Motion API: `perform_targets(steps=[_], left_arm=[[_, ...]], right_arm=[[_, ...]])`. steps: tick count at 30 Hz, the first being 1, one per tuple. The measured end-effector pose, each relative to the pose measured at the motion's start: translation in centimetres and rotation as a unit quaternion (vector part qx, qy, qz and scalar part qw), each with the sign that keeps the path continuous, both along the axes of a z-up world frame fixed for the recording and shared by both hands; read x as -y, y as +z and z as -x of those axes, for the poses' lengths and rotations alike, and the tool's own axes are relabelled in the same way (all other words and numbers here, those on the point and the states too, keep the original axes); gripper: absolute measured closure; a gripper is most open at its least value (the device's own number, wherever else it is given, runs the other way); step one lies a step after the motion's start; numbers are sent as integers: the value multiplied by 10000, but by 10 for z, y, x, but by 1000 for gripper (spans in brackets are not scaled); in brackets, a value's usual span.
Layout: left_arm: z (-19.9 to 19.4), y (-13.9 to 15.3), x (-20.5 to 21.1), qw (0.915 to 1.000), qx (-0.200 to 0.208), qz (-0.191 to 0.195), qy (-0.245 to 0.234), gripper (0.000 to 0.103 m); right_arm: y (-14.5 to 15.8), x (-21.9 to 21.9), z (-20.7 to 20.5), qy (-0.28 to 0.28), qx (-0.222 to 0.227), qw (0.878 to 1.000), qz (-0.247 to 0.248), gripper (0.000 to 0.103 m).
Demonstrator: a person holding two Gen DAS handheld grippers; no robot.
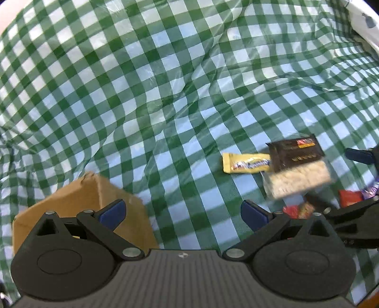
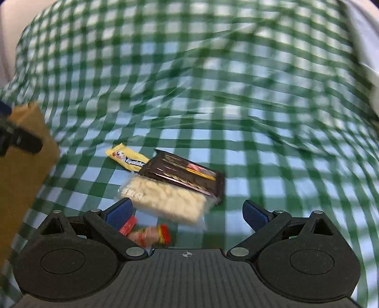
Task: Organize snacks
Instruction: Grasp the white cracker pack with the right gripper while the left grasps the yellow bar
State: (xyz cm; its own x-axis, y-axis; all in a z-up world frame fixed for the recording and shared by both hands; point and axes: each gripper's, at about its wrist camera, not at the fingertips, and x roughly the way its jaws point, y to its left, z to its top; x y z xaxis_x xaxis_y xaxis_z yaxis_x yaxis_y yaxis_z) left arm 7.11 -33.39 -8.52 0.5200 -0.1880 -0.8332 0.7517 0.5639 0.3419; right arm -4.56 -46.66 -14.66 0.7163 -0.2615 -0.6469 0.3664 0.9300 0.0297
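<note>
A yellow snack bar [image 1: 246, 163] [image 2: 126, 157], a dark brown packet [image 1: 296, 154] [image 2: 187, 176] and a clear bag of pale pieces [image 1: 298, 181] [image 2: 165, 200] lie together on the green checked cloth. A red and yellow wrapper [image 2: 148, 233] [image 1: 299, 210] lies just in front of my right gripper [image 2: 187, 213], which is open and empty above the bag's near end. My left gripper [image 1: 182, 212] is open and empty beside the cardboard box [image 1: 78, 203] [image 2: 21, 165], left of the snacks. The right gripper [image 1: 355, 213] shows at the right edge of the left wrist view.
The wrinkled green checked cloth [image 1: 165, 94] covers the whole surface. A red packet [image 1: 349, 197] and a purple wrapper [image 1: 370, 192] lie at the right edge. White fabric [image 1: 362, 21] sits at the far right corner. The right wrist view is blurred.
</note>
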Motion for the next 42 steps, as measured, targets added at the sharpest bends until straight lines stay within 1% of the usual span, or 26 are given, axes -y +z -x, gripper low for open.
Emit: perform_targets(steps=[5, 7, 8, 9, 10, 11, 12, 13, 14, 17, 19, 22, 24, 25, 26, 28, 29, 31, 32, 34, 35, 36, 37, 38, 39, 42], left_arm=[[-19, -21, 20, 9995, 78, -71, -293, 0], [-24, -26, 28, 9991, 163, -122, -374, 0], [-26, -28, 32, 9990, 197, -143, -388, 0], [-27, -30, 36, 9989, 215, -160, -386, 0], [-29, -31, 38, 9989, 210, -163, -387, 0], [-29, -33, 40, 9989, 188, -152, -404, 0], [-30, -34, 43, 9988, 171, -135, -445, 0], [-29, -36, 44, 9985, 169, -125, -505, 0], [-28, -37, 46, 9982, 174, -121, -568, 0], [-23, -40, 52, 9962, 217, -135, -831, 0], [-23, -41, 56, 9955, 191, -106, -921, 0], [-23, -41, 64, 9949, 45, 132, -1000, 0], [-16, -42, 73, 9902, 157, 152, -1377, 0], [-12, -45, 79, 9855, 160, 57, -1689, 0], [-9, -49, 86, 9797, 104, -97, -2002, 0], [-7, -62, 100, 9675, -122, -488, -2478, 0], [-7, -69, 106, 9647, -223, -625, -2547, 0], [-12, -82, 116, 9657, -441, -781, -2435, 0], [-16, -88, 121, 9676, -614, -797, -2314, 1], [-24, -98, 126, 9734, -961, -764, -1936, 22], [-28, -103, 126, 9732, -1277, -775, -1749, 44], [-31, -105, 124, 9727, -1505, -692, -1624, 57], [-30, -104, 121, 9739, -1548, -572, -1557, 62], [-28, -103, 119, 9728, -1567, -556, -1616, 85], [-25, -101, 116, 9719, -1613, -565, -1617, 91], [-26, -91, 100, 9771, -1700, -354, -1227, 91]], right_arm=[[-24, 3, -41, 829, -474, 9954, 99, 4], [-31, -3, -47, 1007, -647, 9924, 285, 5], [-32, -8, -48, 1086, -705, 9905, 462, 9], [-32, -13, -45, 1145, -713, 9887, 649, 19], [-31, -17, -42, 1248, -673, 9871, 744, 33], [-29, -19, -38, 1325, -636, 9864, 737, 40], [-27, -22, -34, 1371, -621, 9856, 776, 51], [-25, -23, -29, 1412, -611, 9849, 791, 58], [-22, -22, -23, 1444, -587, 9853, 699, 60], [-13, -15, -3, 1377, -684, 9872, 424, 61], [-8, -7, 11, 1220, -744, 9890, 380, 61], [-9, 2, 19, 981, -910, 9901, 431, 58], [-11, 6, 18, 975, -886, 9904, 418, 55], [-11, 7, 16, 1009, -899, 9899, 420, 50], [-12, 8, 12, 1050, -896, 9894, 447, 48], [-15, 11, 4, 1158, -900, 9882, 435, 41], [-18, 13, -2, 1163, -931, 9880, 399, 41], [-25, 19, -13, 1160, -1010, 9877, 293, 41], [-27, 21, -14, 1159, -952, 9884, 237, 41], [-28, 24, -13, 1156, -838, 9897, 126, 41], [-28, 24, -12, 1157, -796, 9900, 84, 42], [-28, 22, -10, 1200, -749, 9899, 78, 53], [-28, 19, -9, 1229, -740, 9896, 132, 57], [-28, 16, -7, 1260, -731, 9891, 208, 59], [-28, 13, -5, 1276, -715, 9889, 258, 63], [-24, 7, -4, 1101, -712, 9911, 233, 65]])
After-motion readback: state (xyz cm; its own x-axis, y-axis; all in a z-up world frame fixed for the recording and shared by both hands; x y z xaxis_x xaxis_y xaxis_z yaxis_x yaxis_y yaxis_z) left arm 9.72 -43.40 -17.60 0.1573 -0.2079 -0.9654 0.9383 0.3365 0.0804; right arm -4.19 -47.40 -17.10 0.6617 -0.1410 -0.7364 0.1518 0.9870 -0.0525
